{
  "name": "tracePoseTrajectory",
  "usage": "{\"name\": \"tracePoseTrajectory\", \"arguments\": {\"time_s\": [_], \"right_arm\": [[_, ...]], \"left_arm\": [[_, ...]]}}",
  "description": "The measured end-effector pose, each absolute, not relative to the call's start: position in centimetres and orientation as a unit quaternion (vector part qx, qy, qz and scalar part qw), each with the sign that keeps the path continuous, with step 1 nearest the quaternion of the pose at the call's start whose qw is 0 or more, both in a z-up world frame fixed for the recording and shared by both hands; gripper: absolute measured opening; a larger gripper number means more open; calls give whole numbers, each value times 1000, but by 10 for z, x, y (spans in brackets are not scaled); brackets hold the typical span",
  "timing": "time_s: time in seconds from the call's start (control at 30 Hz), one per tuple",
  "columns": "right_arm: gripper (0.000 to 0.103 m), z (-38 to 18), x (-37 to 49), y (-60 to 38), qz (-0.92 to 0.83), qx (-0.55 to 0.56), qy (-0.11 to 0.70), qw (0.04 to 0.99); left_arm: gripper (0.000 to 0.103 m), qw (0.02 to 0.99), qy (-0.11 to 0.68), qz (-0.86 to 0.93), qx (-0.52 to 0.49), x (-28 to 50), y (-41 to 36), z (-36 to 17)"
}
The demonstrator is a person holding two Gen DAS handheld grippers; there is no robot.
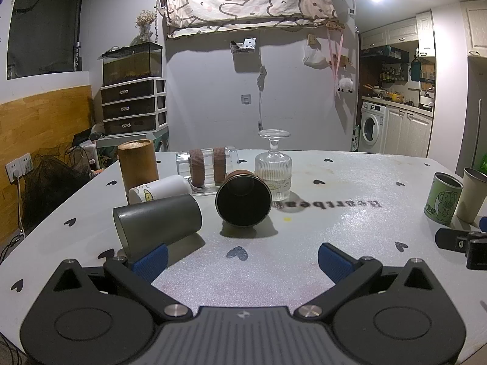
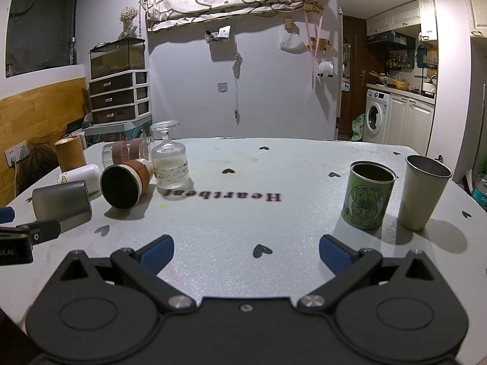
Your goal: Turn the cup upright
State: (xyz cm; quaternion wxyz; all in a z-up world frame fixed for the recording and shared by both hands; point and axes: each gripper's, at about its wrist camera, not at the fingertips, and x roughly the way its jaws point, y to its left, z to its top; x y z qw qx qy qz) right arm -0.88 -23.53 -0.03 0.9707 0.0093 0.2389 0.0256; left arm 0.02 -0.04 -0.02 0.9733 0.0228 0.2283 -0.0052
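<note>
Several cups lie on their sides at the table's left. A grey cup [image 1: 158, 225] [image 2: 62, 202] lies by my left gripper's left fingertip. A brown-sleeved cup [image 1: 243, 202] [image 2: 123, 187] lies with its dark mouth toward me. A white cup [image 1: 159, 188] [image 2: 83, 178] and a clear glass mug [image 1: 207, 167] [image 2: 124, 152] lie behind. A stemmed glass [image 1: 274, 170] [image 2: 169, 161] stands upside down. My left gripper [image 1: 242, 261] is open and empty. My right gripper [image 2: 246, 251] is open and empty, mid-table.
A green elephant can [image 2: 366, 199] [image 1: 444, 202] and a beige cup [image 2: 421, 191] [image 1: 471, 194] stand upright at the right. A brown bamboo cylinder [image 1: 138, 164] [image 2: 70, 153] stands at the far left. The table [image 2: 274, 213] carries "Heartbeat" lettering. Drawers stand beyond.
</note>
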Motion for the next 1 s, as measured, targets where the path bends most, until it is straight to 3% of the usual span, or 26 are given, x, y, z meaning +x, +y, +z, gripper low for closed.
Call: {"name": "tracePoseTrajectory", "arguments": {"time_s": [1.0], "right_arm": [[103, -2, -9, -237, 25, 10, 240, 970]], "left_arm": [[103, 973, 228, -5, 22, 0, 0, 0]]}}
